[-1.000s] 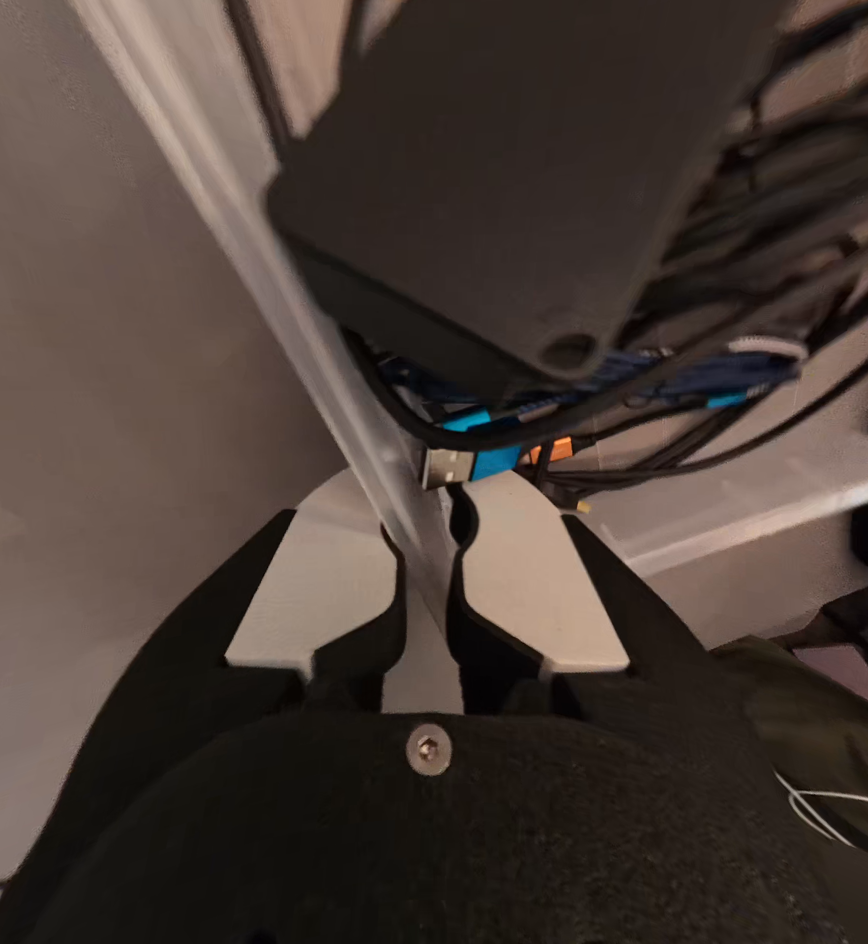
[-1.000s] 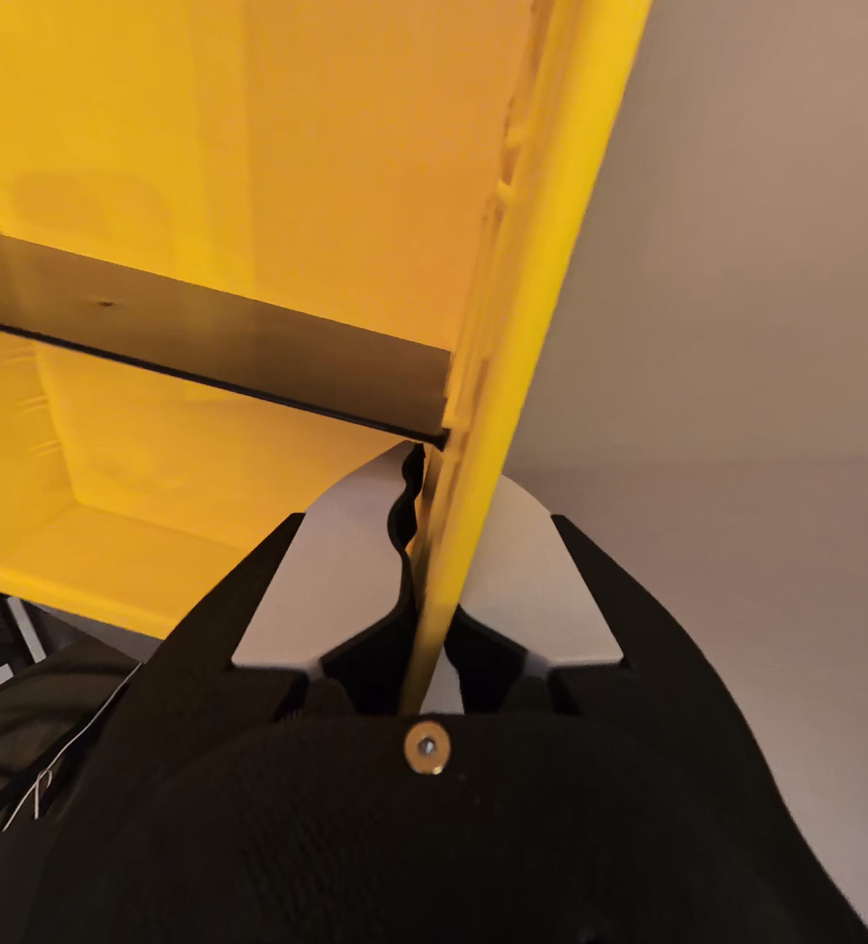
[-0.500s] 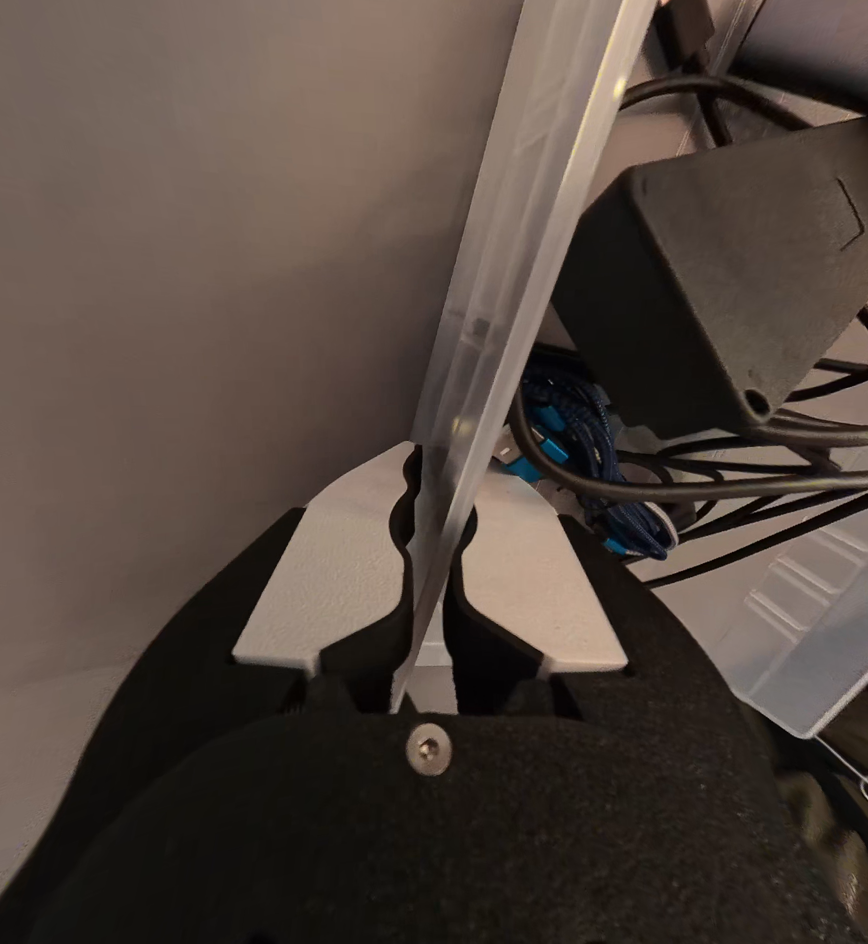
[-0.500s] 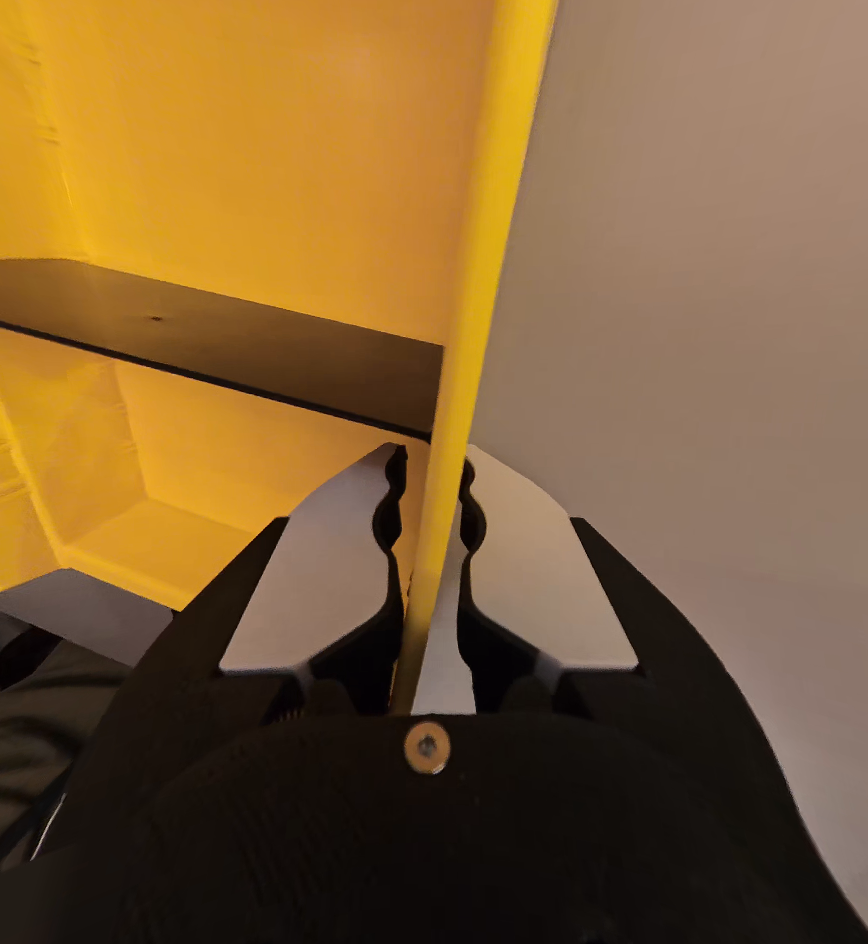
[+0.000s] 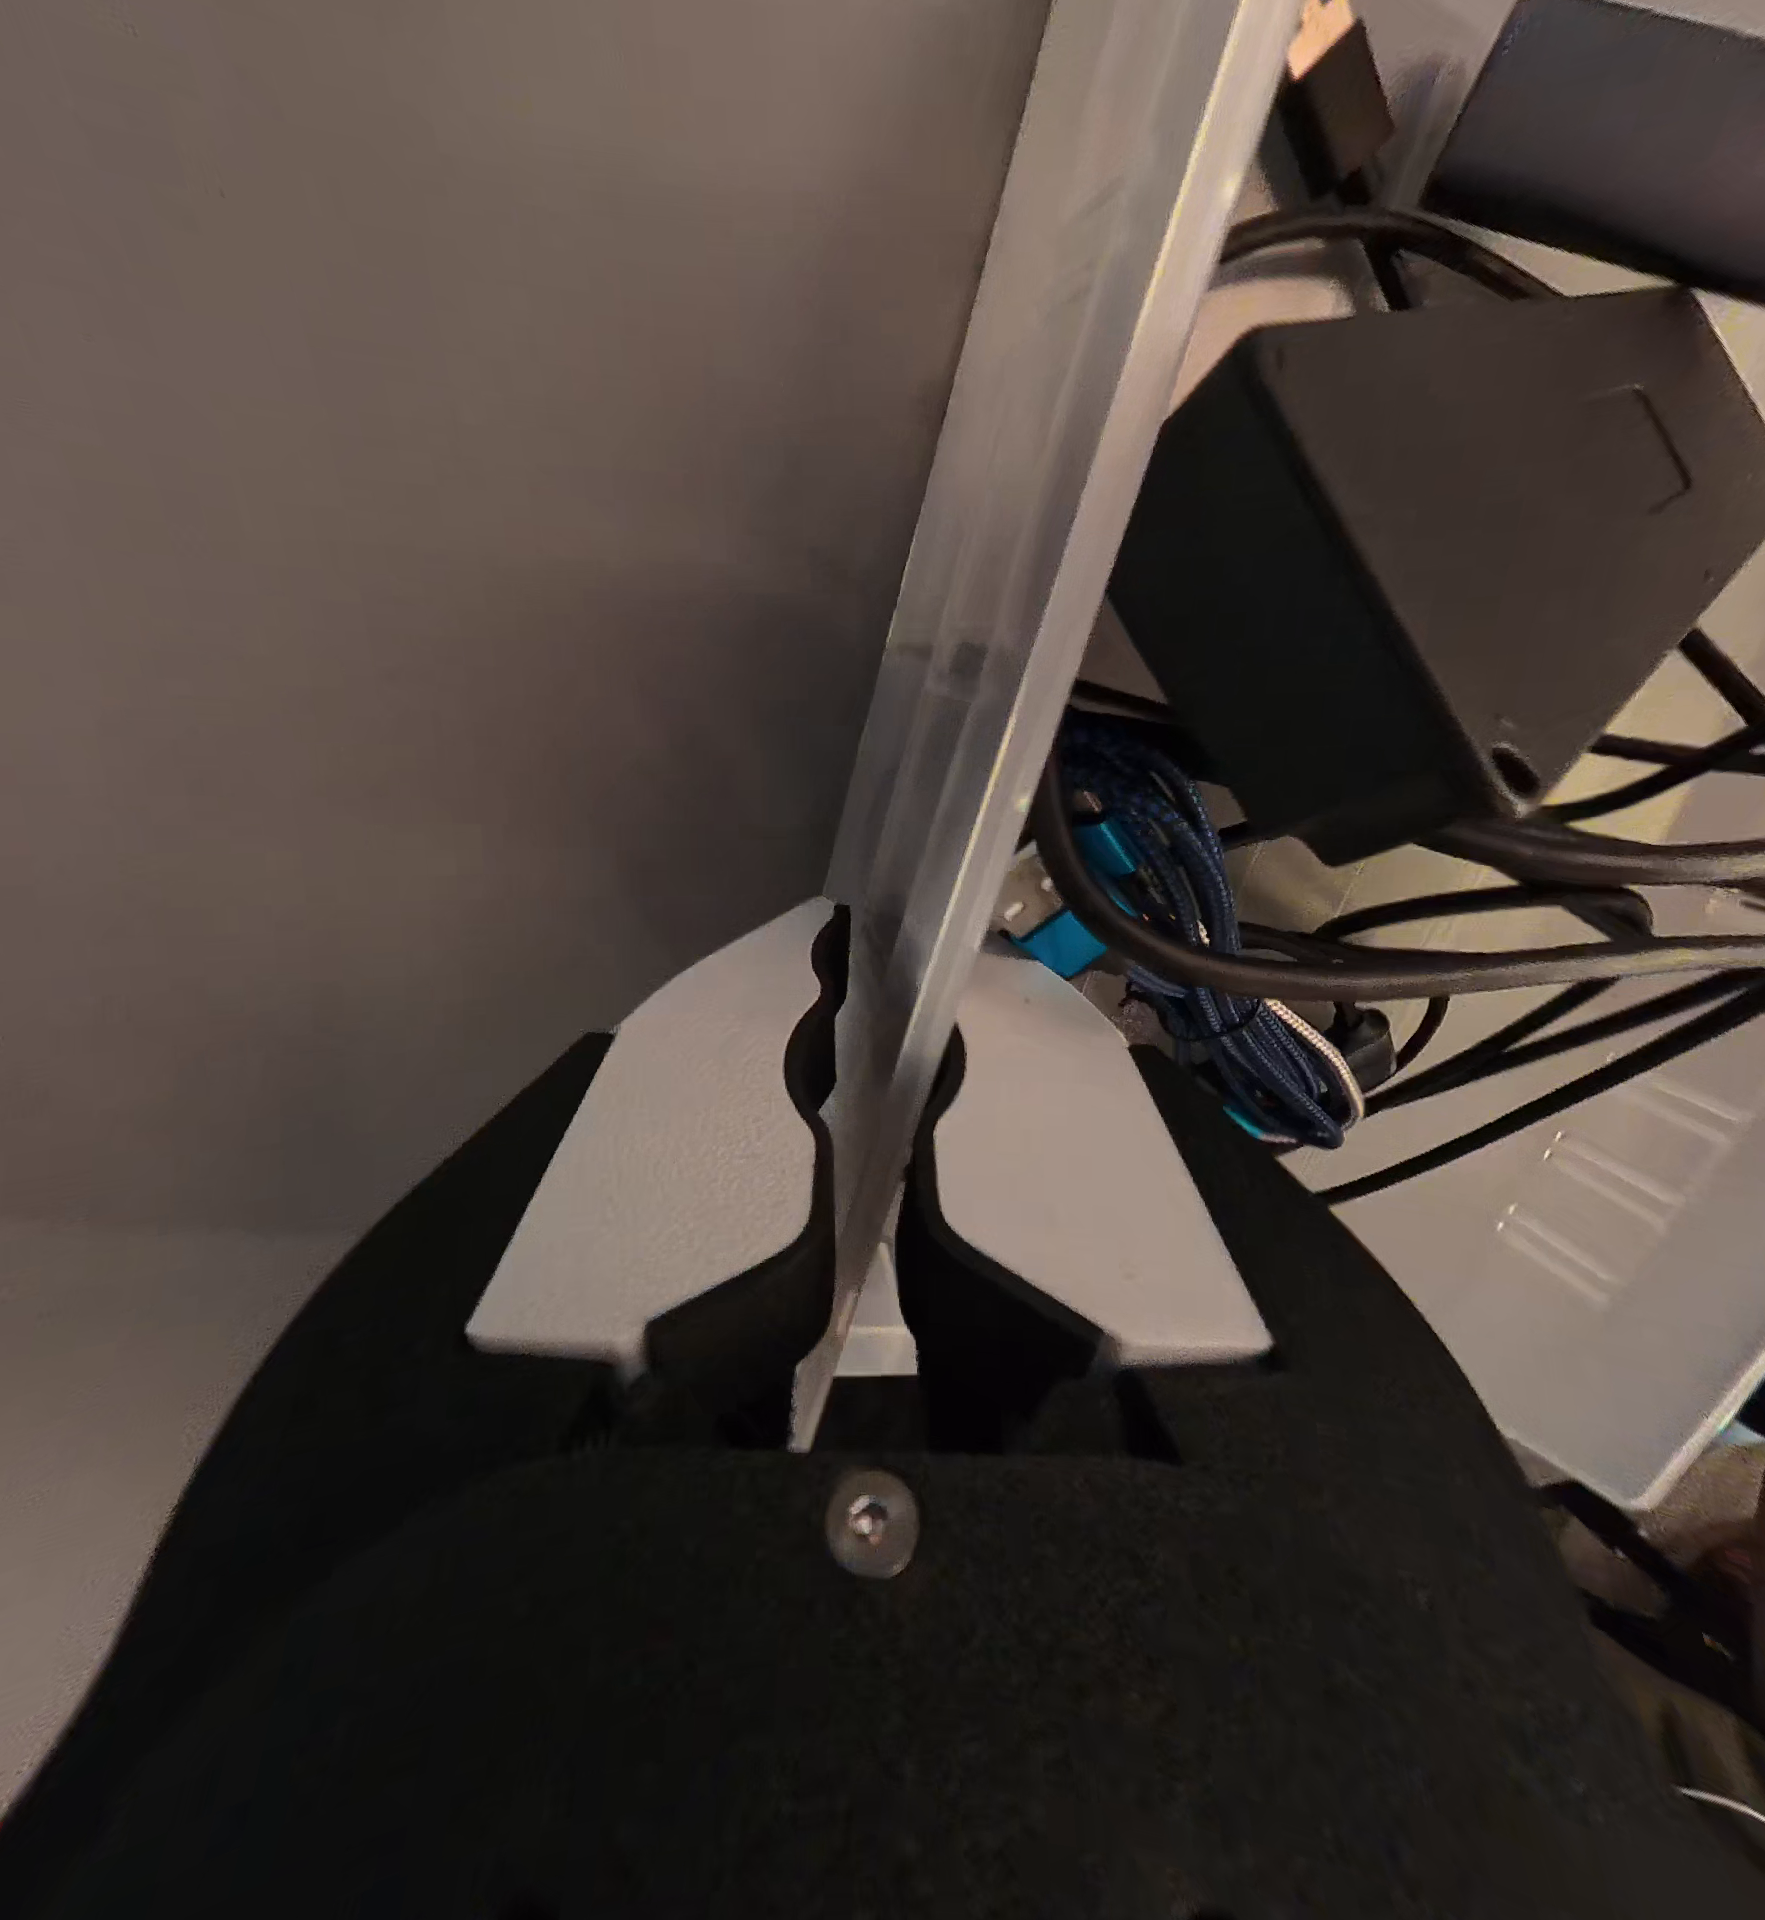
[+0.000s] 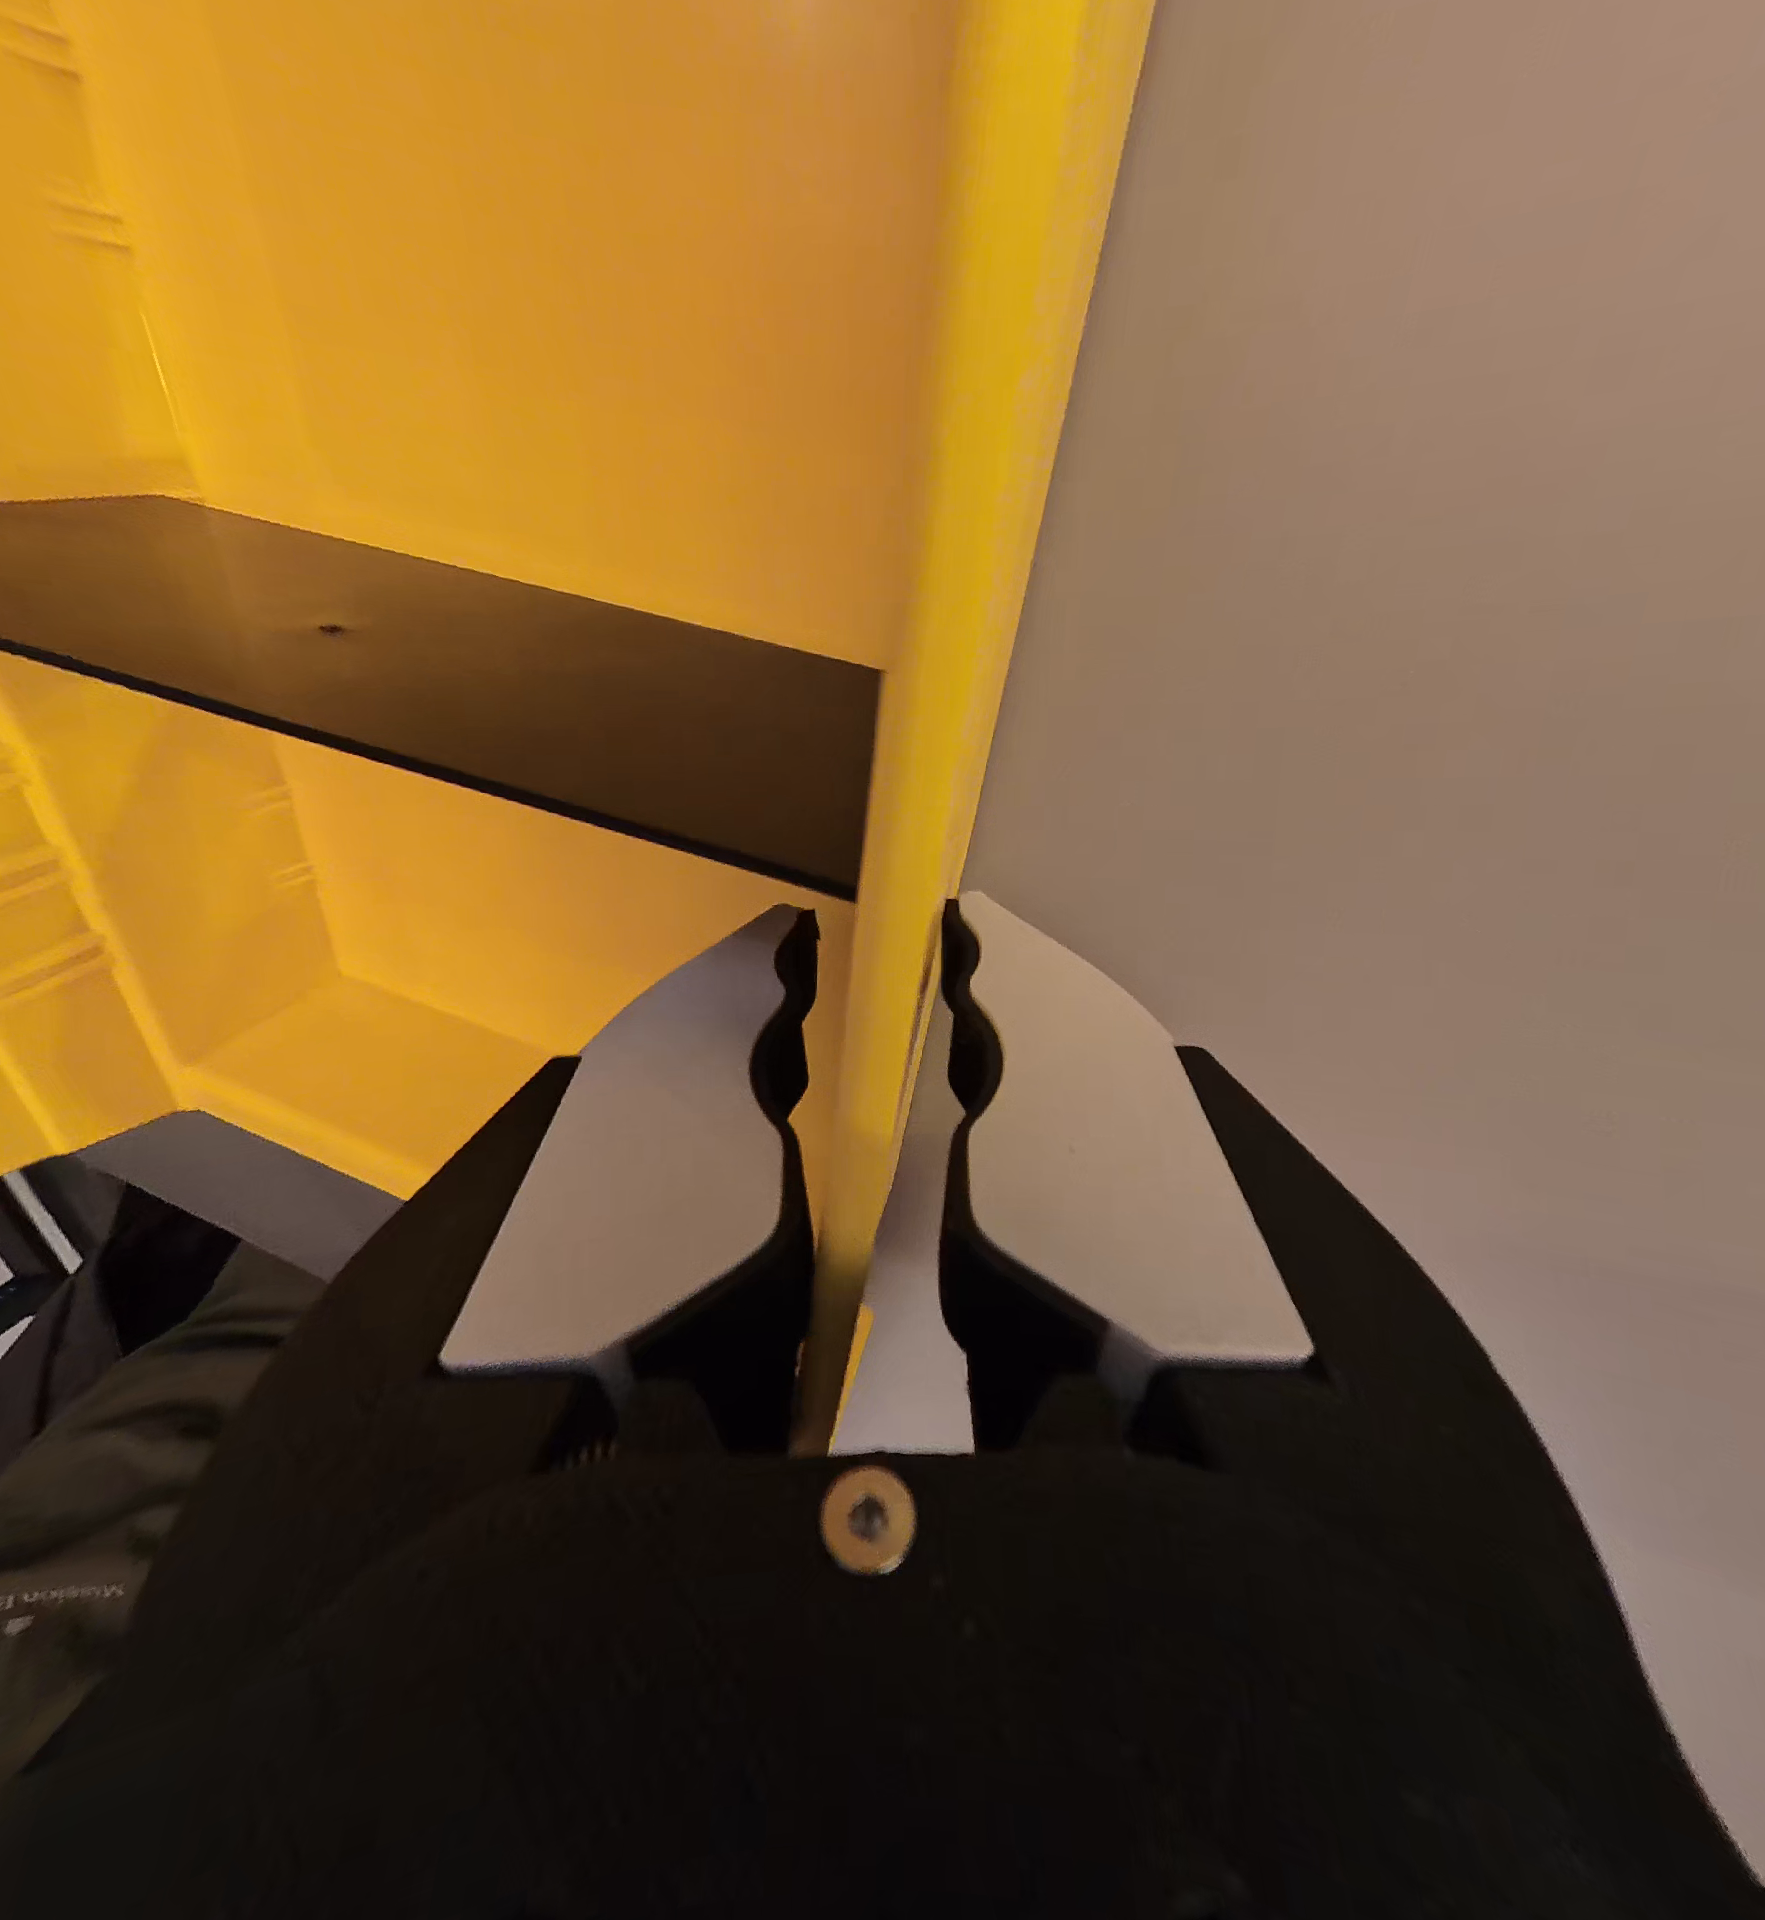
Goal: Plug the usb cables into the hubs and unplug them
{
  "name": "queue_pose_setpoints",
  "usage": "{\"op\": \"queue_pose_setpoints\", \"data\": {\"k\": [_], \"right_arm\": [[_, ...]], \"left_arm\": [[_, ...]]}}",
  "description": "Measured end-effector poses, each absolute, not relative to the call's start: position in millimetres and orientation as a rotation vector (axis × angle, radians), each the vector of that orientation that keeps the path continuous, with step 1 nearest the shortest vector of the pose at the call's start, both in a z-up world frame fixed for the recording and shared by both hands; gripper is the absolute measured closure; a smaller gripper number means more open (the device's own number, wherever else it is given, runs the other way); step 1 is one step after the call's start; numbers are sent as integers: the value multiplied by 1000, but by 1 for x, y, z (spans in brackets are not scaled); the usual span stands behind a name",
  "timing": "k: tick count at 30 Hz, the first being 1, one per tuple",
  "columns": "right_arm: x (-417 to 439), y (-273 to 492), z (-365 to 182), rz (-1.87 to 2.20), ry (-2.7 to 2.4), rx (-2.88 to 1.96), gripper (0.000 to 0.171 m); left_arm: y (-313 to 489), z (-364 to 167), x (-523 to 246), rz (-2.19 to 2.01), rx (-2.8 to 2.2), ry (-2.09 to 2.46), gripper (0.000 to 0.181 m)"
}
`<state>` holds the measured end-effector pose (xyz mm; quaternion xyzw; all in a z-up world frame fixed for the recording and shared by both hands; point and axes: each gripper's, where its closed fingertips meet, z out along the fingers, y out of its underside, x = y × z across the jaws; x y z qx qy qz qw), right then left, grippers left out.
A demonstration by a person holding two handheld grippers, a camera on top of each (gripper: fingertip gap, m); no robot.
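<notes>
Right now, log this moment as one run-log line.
left gripper: shut on clear bin wall | right gripper: open astride yellow bin wall | contents: black hub, blue cables | plugging: not begun

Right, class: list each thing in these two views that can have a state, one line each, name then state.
left tool: shut on clear bin wall.
clear bin: tilted, holding cables.
black adapter: inside clear bin, on cables.
blue cables: coiled, unplugged.
right tool: slightly open around yellow bin wall.
yellow bin: empty in what shows, black divider fitted.
</notes>
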<state>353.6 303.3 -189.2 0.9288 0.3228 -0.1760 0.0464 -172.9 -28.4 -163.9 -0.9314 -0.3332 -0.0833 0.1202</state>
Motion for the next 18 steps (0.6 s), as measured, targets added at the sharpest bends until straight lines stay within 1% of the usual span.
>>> {"op": "queue_pose_setpoints", "data": {"k": [7, 18], "right_arm": [[370, 300, -189, -511, 919, 2840, 146], [347, 305, -189, -507, 854, 2847, 147]], "left_arm": [[-31, -163, -174, -354, -2634, -1075, 170], [-33, -163, -204, -329, -2562, -1166, 169]]}}
